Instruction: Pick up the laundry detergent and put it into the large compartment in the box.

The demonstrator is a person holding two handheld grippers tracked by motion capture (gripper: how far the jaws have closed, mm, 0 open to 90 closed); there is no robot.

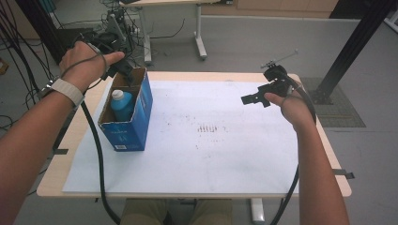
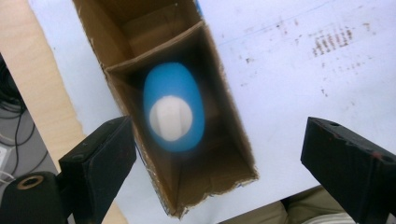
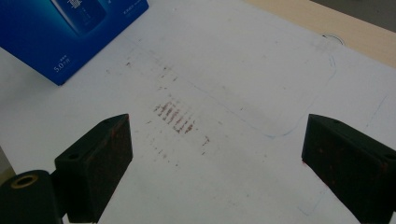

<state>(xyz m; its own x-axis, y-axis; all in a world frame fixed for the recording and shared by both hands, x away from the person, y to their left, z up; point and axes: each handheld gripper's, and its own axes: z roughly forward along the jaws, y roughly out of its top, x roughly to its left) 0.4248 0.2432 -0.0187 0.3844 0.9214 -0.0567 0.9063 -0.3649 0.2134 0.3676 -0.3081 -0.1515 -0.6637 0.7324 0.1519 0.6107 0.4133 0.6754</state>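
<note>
A blue cardboard box (image 1: 126, 112) stands open-topped at the left of the table, with a blue bottle (image 1: 122, 105) with a white cap upright inside it. My left gripper (image 1: 123, 69) hovers above the box's far end, open and empty. Looking down along its jaws, I see the bottle (image 2: 173, 108) in the nearer compartment of the box (image 2: 224, 107), behind a cardboard divider. My right gripper (image 1: 256, 97) is held above the right part of the table, open with nothing between its jaws. A corner of the box (image 3: 60, 32) is at that gripper view's upper left.
A white sheet (image 1: 211, 136) with brownish smudges (image 3: 180, 120) covers most of the wooden table (image 1: 328, 140). Cables and equipment (image 1: 110, 33) lie on the floor beyond the far left corner. A black post (image 1: 356, 42) stands at the far right. The person's knees (image 2: 303, 212) show below the near edge.
</note>
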